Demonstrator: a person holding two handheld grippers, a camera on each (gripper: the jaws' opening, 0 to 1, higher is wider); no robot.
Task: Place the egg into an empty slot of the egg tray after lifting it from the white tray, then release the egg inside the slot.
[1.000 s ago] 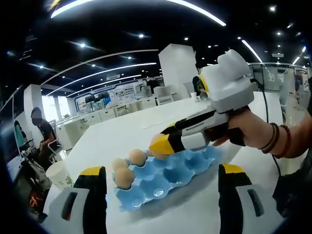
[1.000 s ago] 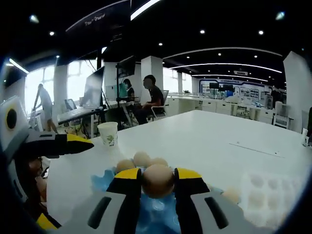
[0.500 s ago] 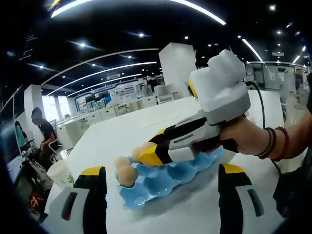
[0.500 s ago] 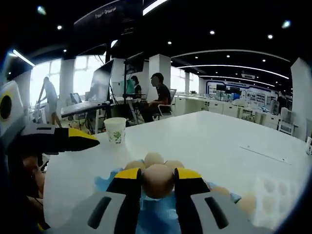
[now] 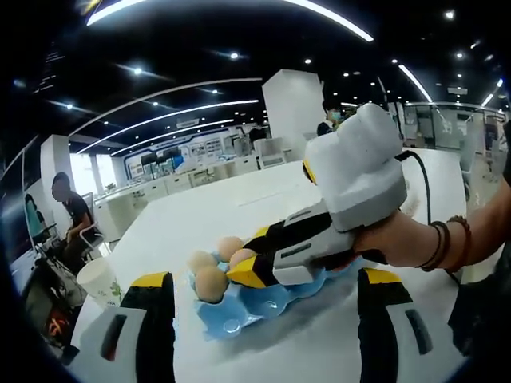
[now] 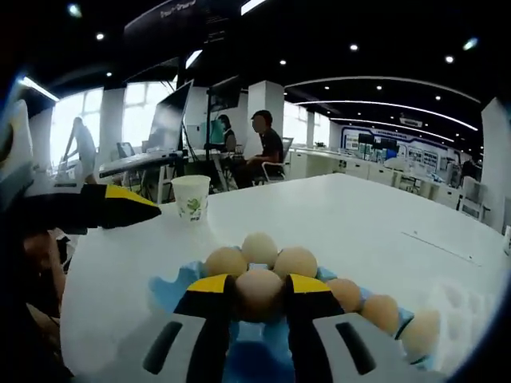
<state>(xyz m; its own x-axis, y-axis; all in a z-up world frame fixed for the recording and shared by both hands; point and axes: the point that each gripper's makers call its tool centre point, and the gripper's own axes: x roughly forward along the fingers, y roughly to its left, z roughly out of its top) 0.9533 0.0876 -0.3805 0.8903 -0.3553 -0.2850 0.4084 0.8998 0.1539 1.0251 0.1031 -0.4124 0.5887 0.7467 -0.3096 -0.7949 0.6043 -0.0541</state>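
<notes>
My right gripper [image 6: 258,289] is shut on a brown egg [image 6: 258,294] and holds it low over the near end of the blue egg tray [image 6: 169,289]. Several eggs sit in the tray just beyond it, the closest row being three [image 6: 259,248]. In the left gripper view, the right gripper [image 5: 249,269] reaches in from the right in a person's hand, with the egg [image 5: 242,257] at its tips above the tray [image 5: 231,315], beside three seated eggs [image 5: 210,283]. My left gripper [image 5: 265,279] stands open and holds nothing, a little short of the tray.
A paper cup [image 6: 192,197] stands on the white table [image 6: 343,215] beyond the tray, and it is also on the left [image 5: 100,283]. A pale white tray [image 6: 471,307] lies blurred at the right edge. The left gripper's yellow tip [image 6: 120,209] points in from the left. People sit at desks far behind.
The right gripper has carried the egg along the tray toward its left end and lower. More seated eggs now show in the right gripper view. The left gripper stays open.
</notes>
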